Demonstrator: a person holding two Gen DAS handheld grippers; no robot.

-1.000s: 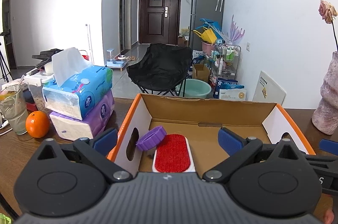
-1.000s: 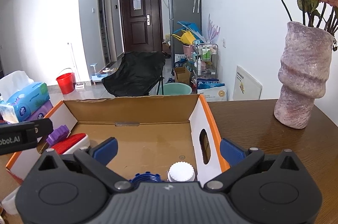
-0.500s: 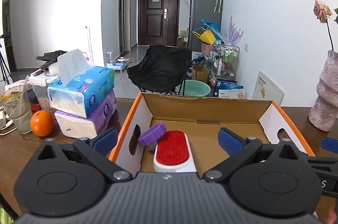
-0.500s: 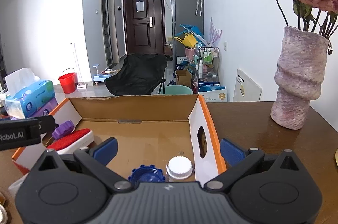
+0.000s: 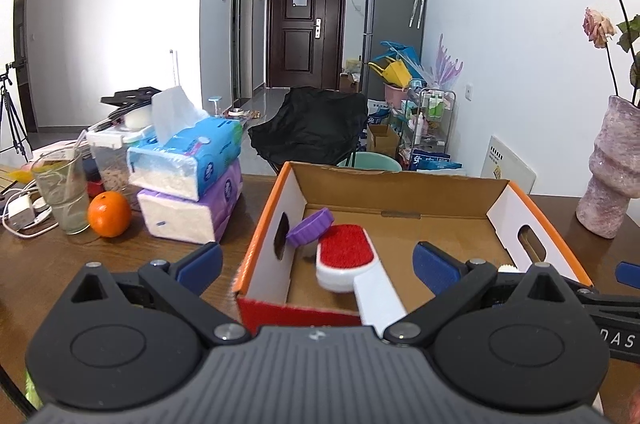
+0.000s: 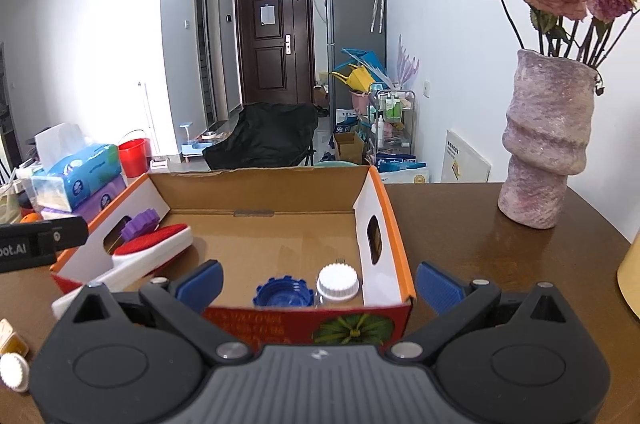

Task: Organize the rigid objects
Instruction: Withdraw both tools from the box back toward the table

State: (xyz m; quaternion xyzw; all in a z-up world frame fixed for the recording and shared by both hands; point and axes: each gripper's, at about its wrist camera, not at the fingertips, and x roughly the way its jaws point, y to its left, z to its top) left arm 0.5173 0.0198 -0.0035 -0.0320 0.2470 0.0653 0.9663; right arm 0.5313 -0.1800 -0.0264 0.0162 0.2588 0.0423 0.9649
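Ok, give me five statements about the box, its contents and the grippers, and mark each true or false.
1. The cardboard box sits open on the wooden table. True.
2. The red-faced brush lies outside the box. False: its head is inside, by the left wall.
3. The purple lid leans beside the brush. True.
4. The right gripper is clamped on the white-capped bottle. False: open, holding nothing.
5. The left gripper is open. True.

We look from each wrist, close before the cardboard box (image 5: 392, 192), facing the dark door (image 6: 272, 40); both views share the box from opposite near corners.
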